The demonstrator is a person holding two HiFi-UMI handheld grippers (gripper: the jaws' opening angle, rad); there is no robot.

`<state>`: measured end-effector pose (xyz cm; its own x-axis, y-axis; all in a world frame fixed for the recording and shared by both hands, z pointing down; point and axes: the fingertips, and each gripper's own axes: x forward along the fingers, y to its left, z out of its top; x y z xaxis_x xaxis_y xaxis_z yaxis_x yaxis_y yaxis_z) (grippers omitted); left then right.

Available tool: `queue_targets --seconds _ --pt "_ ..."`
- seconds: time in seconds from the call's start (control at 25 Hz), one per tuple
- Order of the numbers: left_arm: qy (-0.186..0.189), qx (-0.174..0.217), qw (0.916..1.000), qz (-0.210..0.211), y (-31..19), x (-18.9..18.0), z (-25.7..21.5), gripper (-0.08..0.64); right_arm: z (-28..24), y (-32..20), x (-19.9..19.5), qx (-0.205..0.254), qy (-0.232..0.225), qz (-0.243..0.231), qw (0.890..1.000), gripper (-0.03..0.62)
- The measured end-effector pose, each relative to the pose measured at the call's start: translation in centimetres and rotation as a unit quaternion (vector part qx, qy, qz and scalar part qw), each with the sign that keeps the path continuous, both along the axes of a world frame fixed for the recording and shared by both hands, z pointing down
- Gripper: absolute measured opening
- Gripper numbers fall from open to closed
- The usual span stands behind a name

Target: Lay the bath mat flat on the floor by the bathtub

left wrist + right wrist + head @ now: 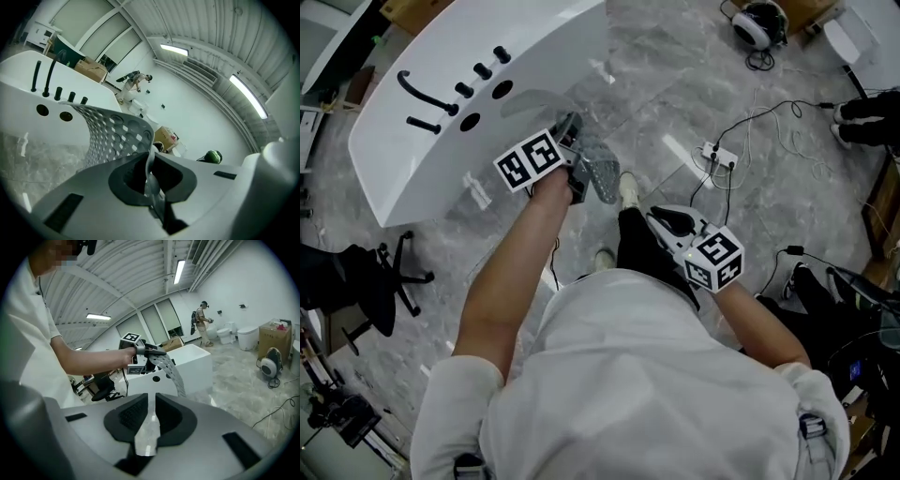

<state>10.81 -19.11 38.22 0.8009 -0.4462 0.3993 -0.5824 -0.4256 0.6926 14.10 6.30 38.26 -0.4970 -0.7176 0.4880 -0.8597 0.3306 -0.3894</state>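
1. The left tool (578, 165) is clamped on one edge of the bath mat (600, 174). In the left gripper view the grey perforated sheet (112, 133) runs straight into the closed pads of that tool (149, 163).
2. The right tool (662, 221) grips nothing. In the right gripper view its pads (149, 405) stand slightly apart, with only bare floor showing through the gap.
3. The mat is off the floor (675, 84). It hangs just beside the near side of the bathtub (487, 103), and none of it has been spread yet.
4. Seen from the right tool, the mat (171, 369) curves out from the left tool and droops, so its long axis runs downward rather than along the bathtub (197, 364).
5. The left hand is the one nearer the bathtub, while the right tool sits farther out from it, on the side of the mat's free end.
6. My judgement is that the next move turns on that free end. The right tool would need to catch it so the mat's length can be set parallel to the bathtub's side and lowered flat.
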Motion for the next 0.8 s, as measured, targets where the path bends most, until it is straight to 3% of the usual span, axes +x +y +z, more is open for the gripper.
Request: queue_targets --seconds 0.28,0.56,0.8 --pt "-0.006 -0.013 0.9999 0.002 -10.2 10.7 2.4 0.029 2.0 -9.7 8.0 -0.011 -0.03 -0.01 0.999 0.06" --pt "0.043 -0.02 0.9985 -0.027 -20.3 20.5 5.5 0.029 6.2 -13.4 15.5 -0.059 -0.042 0.031 0.997 0.06" --pt "0.086 -0.024 0.9948 -0.049 -27.7 25.0 7.9 0.029 9.9 -14.7 17.4 -0.111 -0.056 0.048 0.991 0.058"
